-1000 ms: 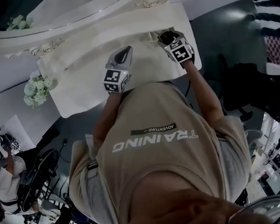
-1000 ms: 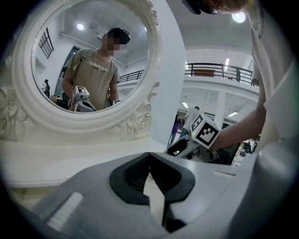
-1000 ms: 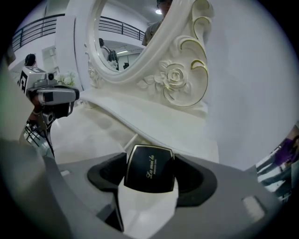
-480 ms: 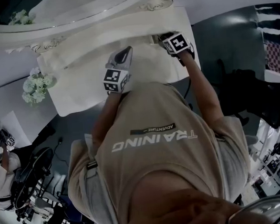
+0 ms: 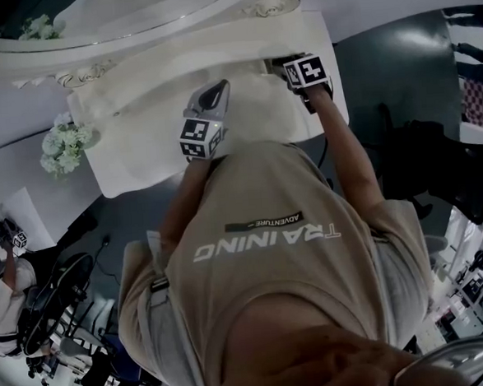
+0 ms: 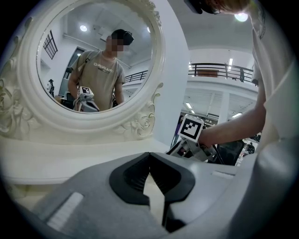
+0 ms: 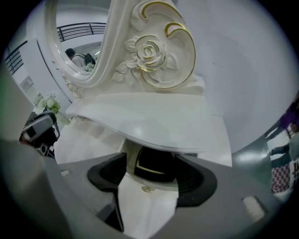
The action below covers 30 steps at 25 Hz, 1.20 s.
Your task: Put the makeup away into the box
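The right hand-held gripper [image 7: 153, 164] is at the far right corner of the white surface [image 5: 139, 150], pushed in under the ledge [image 7: 154, 126] at the foot of the mirror [image 6: 93, 56]. Its jaws are spread. Between their tips sits a dark shape [image 7: 154, 167] with a thin gold edge, and nearer the camera is a white panel with a small gold knob [image 7: 146, 189]. Whether the dark shape is the box's open cavity or a black makeup case cannot be told, nor whether the pads touch it. No other makeup shows in any view.

The dark shape lies straight ahead of the right gripper, tucked beneath the ledge, with its long side running across the jaws from pad to pad. The next move therefore looks like a short one along the gripper's own line, in or out under the overhang, with the ledge close above as the thing to clear.

The left hand-held gripper [image 6: 149, 156] hangs over the middle of the surface, well apart to the left. Its tips are pressed together on nothing, so the right hand is plainly the nearer one.
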{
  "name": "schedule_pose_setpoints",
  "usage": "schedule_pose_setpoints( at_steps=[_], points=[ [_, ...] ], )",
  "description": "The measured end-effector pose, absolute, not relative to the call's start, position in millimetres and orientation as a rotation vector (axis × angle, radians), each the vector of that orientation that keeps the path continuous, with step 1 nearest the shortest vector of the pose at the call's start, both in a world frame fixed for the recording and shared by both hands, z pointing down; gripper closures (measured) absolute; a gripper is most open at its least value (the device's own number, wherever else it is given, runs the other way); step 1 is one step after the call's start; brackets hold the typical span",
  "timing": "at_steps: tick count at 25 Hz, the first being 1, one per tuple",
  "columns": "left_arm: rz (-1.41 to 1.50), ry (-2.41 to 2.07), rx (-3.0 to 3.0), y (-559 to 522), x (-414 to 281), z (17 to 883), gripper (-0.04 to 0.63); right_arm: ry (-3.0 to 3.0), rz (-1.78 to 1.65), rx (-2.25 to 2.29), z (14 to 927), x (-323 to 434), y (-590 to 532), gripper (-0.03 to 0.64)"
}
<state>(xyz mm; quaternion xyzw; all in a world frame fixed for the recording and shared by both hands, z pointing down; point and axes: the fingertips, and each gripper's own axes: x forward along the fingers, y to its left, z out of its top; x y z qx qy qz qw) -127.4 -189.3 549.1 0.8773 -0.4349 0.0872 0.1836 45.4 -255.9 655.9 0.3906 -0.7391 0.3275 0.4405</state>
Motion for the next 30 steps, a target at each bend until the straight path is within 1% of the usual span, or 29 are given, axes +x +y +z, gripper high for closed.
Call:
schedule_pose_setpoints(
  at_steps=[15, 20, 24, 26, 27, 28, 30],
  points=[
    [0.276, -1.233, 2.48, -176, -124, 547, 0.588, -1.969, 0.777, 1.039, 643, 58, -250, 0.296],
    [0.292, -1.2, 2.51, -177, -104, 540, 0.588, -2.09, 0.766, 0.986, 632, 56, -231, 0.298],
    [0.314, -1.186, 2.532, -184, -82, 535, 0.588, -2.121, 0.71, 0.939, 625, 69, -219, 0.298],
    [0.326, -1.181, 2.541, -189, -68, 532, 0.588, -2.155, 0.707, 0.929, 620, 78, -216, 0.332],
    [0.333, -1.178, 2.543, -190, -62, 531, 0.588, -2.177, 0.707, 0.93, 617, 82, -215, 0.366],
    [0.341, -1.177, 2.544, -191, -56, 532, 0.588, -2.194, 0.702, 0.936, 614, 87, -214, 0.407],
    [0.362, -1.178, 2.541, -193, -48, 535, 0.588, -2.213, 0.679, 0.958, 614, 99, -217, 0.514]
  ],
)
